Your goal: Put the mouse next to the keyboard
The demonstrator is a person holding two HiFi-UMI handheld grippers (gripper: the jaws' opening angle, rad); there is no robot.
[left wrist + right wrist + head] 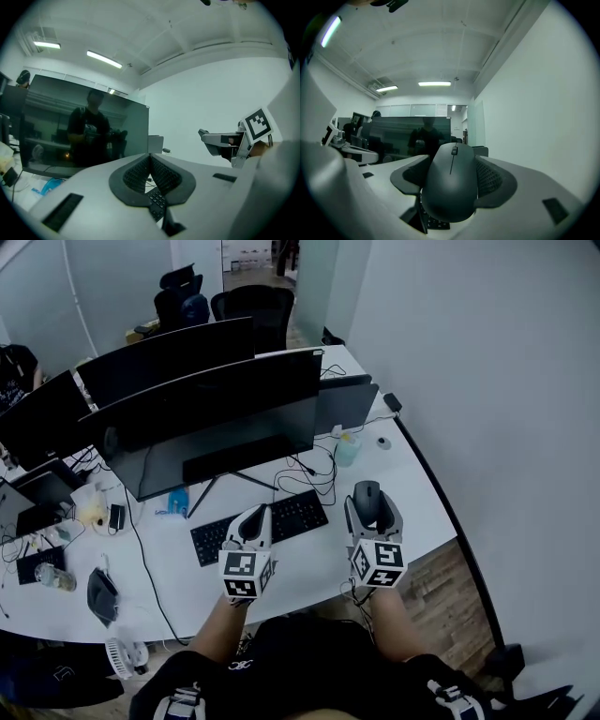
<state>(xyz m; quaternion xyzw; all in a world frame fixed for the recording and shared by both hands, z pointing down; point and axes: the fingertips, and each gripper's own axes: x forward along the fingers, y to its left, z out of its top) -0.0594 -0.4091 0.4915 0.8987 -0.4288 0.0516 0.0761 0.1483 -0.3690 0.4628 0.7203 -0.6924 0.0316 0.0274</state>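
A dark grey mouse [368, 502] is clamped between the jaws of my right gripper [371, 506], held above the white desk [412, 493] just right of the black keyboard [260, 525]. In the right gripper view the mouse [451, 183] fills the space between the ribbed pads [490, 178], scroll wheel pointing away. My left gripper [253, 525] hovers over the keyboard's middle, its jaws pressed together with nothing between them. In the left gripper view its gripper [151, 177] shows only keyboard keys [156, 200] below the tips, and the right gripper [234, 140] appears at the right.
A large dark monitor [211, 418] stands behind the keyboard, with tangled cables [314, 474] and a small bottle [346, 448] to its right. More monitors [47, 418] and clutter fill the desk's left. The desk's edge [441, 493] runs diagonally on the right, with wooden floor [450, 587] beyond.
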